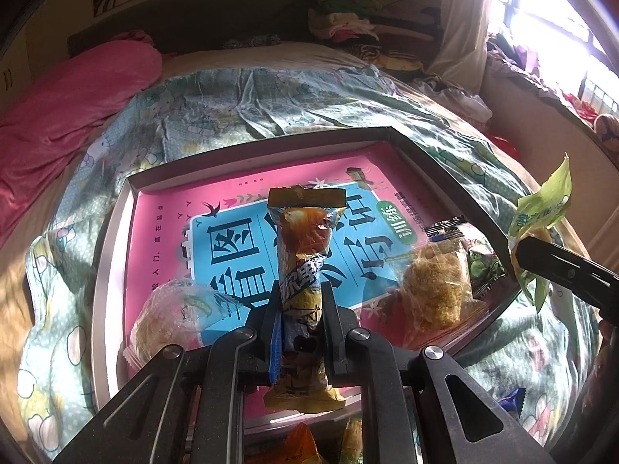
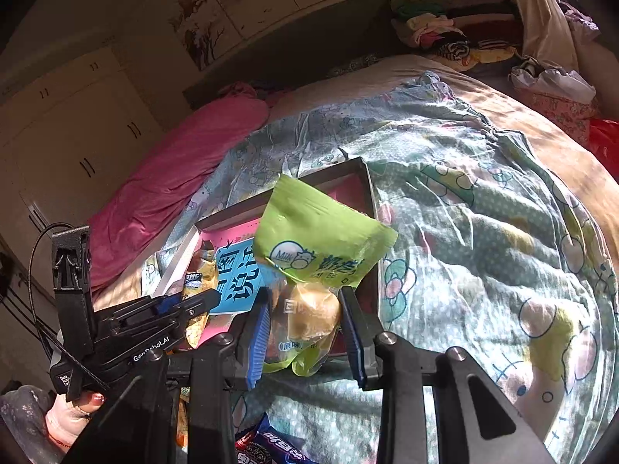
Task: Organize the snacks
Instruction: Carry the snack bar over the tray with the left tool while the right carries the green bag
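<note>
1. The bed point(image 1: 240, 96) carries the shallow box point(image 1: 112, 232), a pink book lining it.
2. Right gripper point(image 2: 305, 321): jaws clamp the green bun packet point(image 2: 321, 239); lower it flat inside (not on the rim).
3. Left gripper point(image 1: 301, 309): jaws pinch the slim cake bar point(image 1: 305, 239) over the box; release low.

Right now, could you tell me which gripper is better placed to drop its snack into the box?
Left. The left gripper holds its long snack pack directly over the box, while the right gripper with the green bun packet sits at the box's edge.
</note>
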`<state>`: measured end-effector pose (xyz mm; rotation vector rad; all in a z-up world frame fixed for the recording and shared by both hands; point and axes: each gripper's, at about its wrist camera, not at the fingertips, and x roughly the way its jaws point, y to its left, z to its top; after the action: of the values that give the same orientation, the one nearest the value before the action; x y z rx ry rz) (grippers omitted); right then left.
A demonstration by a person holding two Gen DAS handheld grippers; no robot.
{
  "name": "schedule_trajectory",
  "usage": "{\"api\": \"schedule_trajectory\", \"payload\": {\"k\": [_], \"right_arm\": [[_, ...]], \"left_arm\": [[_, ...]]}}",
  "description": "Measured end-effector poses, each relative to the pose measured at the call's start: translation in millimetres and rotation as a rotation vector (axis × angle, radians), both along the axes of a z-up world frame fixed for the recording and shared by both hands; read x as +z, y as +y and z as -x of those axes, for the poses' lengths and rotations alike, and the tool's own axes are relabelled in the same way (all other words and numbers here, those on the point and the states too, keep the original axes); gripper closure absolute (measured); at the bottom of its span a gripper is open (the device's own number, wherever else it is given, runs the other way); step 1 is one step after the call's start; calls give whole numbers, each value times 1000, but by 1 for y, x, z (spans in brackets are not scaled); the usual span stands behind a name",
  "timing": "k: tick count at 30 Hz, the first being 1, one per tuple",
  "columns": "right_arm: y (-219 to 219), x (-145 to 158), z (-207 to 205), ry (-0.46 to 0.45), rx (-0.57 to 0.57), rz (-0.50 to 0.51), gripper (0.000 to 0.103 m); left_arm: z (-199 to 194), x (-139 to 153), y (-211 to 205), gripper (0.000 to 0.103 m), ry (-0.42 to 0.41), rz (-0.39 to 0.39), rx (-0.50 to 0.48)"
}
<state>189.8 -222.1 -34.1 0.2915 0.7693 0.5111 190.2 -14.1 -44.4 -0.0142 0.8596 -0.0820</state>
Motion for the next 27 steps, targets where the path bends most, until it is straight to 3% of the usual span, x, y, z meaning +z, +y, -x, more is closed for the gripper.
{"api": "schedule_trajectory", "payload": {"k": [27], "right_arm": [[20,-6,-3,-48,10,107,68]], "left_arm": [[6,-8,4,87,32,-13,16]]}}
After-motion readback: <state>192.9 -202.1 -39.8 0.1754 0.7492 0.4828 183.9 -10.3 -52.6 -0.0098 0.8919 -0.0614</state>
